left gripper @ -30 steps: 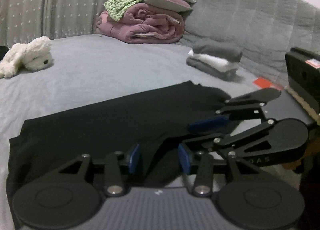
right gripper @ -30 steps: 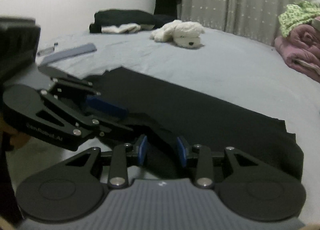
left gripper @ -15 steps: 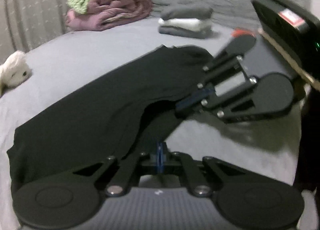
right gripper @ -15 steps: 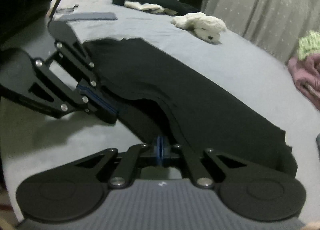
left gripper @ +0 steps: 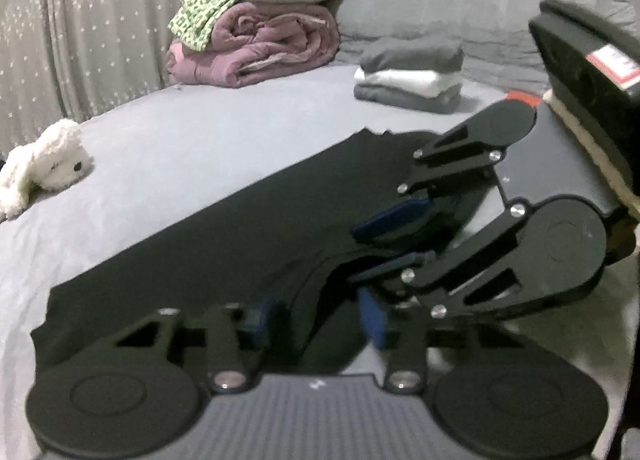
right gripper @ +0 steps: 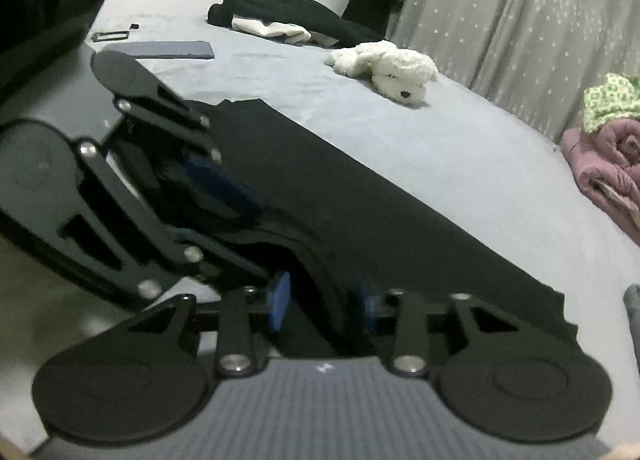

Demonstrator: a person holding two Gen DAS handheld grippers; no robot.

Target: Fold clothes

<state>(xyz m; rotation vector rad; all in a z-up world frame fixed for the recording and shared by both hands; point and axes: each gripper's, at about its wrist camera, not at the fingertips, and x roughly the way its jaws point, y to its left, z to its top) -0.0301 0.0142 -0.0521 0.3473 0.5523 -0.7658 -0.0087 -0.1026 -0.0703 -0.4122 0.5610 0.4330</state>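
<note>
With the left gripper (left gripper: 316, 320) opening its jaws astride the near edge of the black shirt (left gripper: 240, 227), spread flat on the grey bed (left gripper: 200, 139), and the right gripper (right gripper: 324, 302) likewise spread beside it, both should pinch that edge evenly before lifting.

**No legible text**

No word, brand or number can be read. A red-and-white label (left gripper: 612, 61) is seen on a black device at the right of the left wrist view; its print is too blurred.
</note>
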